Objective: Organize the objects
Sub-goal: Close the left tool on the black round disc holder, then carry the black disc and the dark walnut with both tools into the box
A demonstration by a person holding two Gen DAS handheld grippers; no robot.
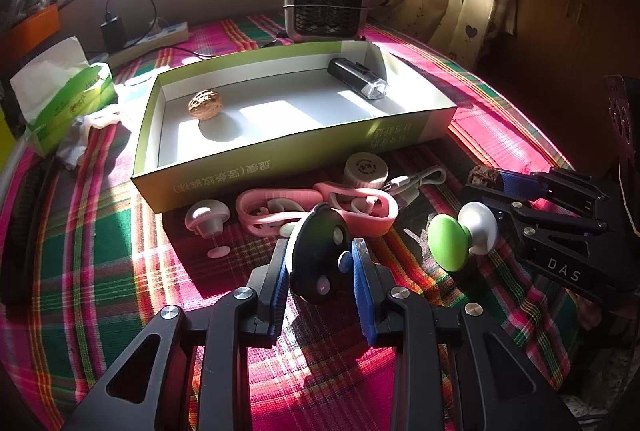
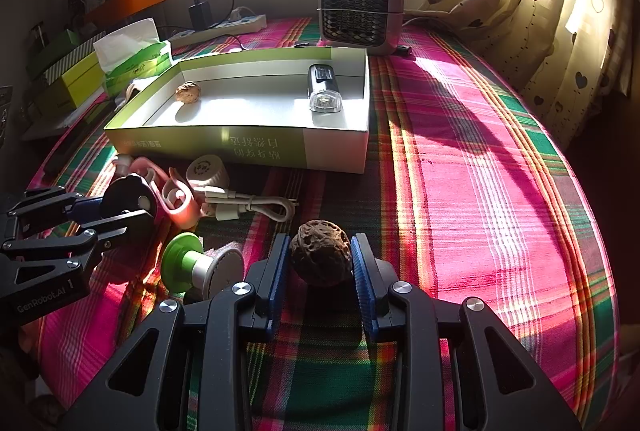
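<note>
Walnut [image 2: 321, 258] and black remote [image 1: 320, 257]: each clamped in a hand-held gripper, short of the box [image 1: 280, 155].

Right hand-held gripper [image 2: 320, 263] is closed on the walnut, low over the plaid surface [image 2: 460, 191]; left hand-held gripper [image 1: 320, 263] is closed on the black remote among the loose items in front of the box. The box already holds a second walnut [image 1: 205, 105] and a bike light [image 1: 358, 81]. Risk: the walnut is round and hard, so the pads likely grip a narrow band; a tilt or jolt during transfer could let it roll out. Both grippers work near each other, so crossing paths could strike the green knob [image 1: 450, 241] or the box wall.
</note>
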